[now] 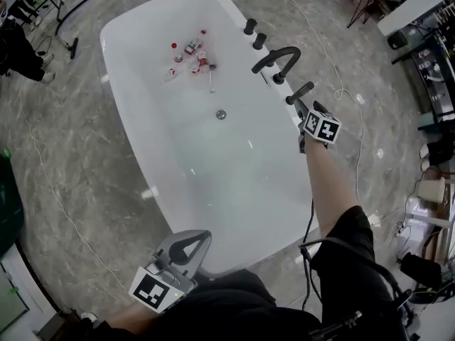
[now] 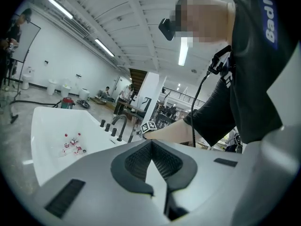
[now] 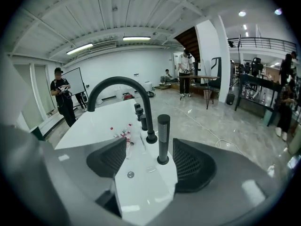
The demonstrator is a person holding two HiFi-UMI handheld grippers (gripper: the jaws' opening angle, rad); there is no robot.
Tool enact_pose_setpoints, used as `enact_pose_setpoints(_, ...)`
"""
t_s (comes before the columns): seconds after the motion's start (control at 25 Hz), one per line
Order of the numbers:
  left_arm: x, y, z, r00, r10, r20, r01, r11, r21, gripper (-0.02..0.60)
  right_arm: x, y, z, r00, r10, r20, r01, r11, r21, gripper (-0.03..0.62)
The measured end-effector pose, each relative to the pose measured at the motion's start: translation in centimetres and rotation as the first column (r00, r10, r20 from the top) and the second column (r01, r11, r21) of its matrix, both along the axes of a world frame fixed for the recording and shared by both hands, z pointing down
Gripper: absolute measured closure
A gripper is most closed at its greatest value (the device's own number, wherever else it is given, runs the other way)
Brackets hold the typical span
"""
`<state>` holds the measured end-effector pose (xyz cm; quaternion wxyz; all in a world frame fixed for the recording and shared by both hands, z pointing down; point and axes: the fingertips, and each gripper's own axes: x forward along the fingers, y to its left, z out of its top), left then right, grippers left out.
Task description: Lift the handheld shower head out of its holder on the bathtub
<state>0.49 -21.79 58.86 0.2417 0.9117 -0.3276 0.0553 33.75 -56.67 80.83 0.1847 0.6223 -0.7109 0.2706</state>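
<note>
White bathtub (image 3: 146, 185) rim at frame centre carries the upright shower head (image 3: 163, 138), untouched between the right gripper's (image 3: 149, 150) spread jaws. It looks rigid, smooth and probably slippery, so mid-shaft seems the best hold. The left gripper's (image 2: 151, 146) jaws are pressed together.

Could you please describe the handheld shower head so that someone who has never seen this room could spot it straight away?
Find the white bathtub. Along one long rim stand squat black knobs, then a tall arched spout. The handheld shower head comes last in that row, just past the spout's base. Unlike its neighbours, it is a slim, straight, upright stick.
</note>
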Motion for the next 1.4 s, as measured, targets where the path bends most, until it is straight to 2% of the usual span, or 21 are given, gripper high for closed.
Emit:
enact_pose_setpoints(0.24, 0.1, -0.4, 1.7, 0.999, 0.022, 0.031, -0.022, 1.0, -0.008, 0.577, 1.8, -2.3, 2.0, 0.996, 0.029, -0.08, -0.031, 0.999, -0.019, 0.316)
enact_pose_setpoints(0.4, 0.0, -1.4, 2.0, 0.999, 0.013, 0.037, -0.014, 1.0, 0.008, 0.577, 2.8, -3.5, 2.9, 0.996, 0.047, -0.075, -0.048, 0.999, -0.014, 0.316)
enact_pose_setpoints(0.56, -0.4, -1.9, 3.0, 0.998, 0.004, 0.059, -0.004, 1.0, -0.002, 0.576, 2.2, -5.2, 3.3, 0.997, 0.011, -0.074, -0.011, 1.0, -0.006, 0.318)
enact_pose_setpoints(0.72, -0.3, -4.0, 3.3, 0.994, 0.024, 0.105, -0.03, 0.998, 0.05, 0.577, 2.2, -6.6, 3.6, 0.997, 0.003, -0.078, -0.003, 1.0, -0.002, 0.318)
enact_pose_setpoints(1.0, -0.1, -7.8, 1.5, 0.994, 0.015, 0.109, -0.028, 0.993, 0.114, 0.576, 2.3, -7.5, 5.3, 0.999, 0.02, -0.05, -0.022, 0.999, -0.034, 0.323)
enact_pose_setpoints(1.12, -0.6, -8.3, 1.6, 0.994, -0.003, 0.111, -0.011, 0.992, 0.126, 0.577, 2.5, -7.4, 5.7, 0.997, 0.013, -0.073, -0.016, 0.999, -0.038, 0.368)
enact_pose_setpoints(1.16, -0.9, -8.3, 1.8, 0.993, -0.012, 0.114, -0.002, 0.992, 0.123, 0.577, 2.7, -7.4, 5.7, 0.996, 0.009, -0.088, -0.013, 0.999, -0.036, 0.399)
enact_pose_setpoints(1.2, -1.2, -8.3, 2.0, 0.993, -0.023, 0.116, 0.01, 0.993, 0.117, 0.577, 2.9, -7.4, 5.6, 0.995, 0.005, -0.102, -0.008, 0.999, -0.036, 0.456)
enact_pose_setpoints(1.4, -2.7, -7.7, 2.6, 0.99, -0.061, 0.127, 0.049, 0.994, 0.093, 0.577, 2.7, -7.1, 4.5, 0.992, -0.036, -0.123, 0.031, 0.999, -0.044, 0.461)
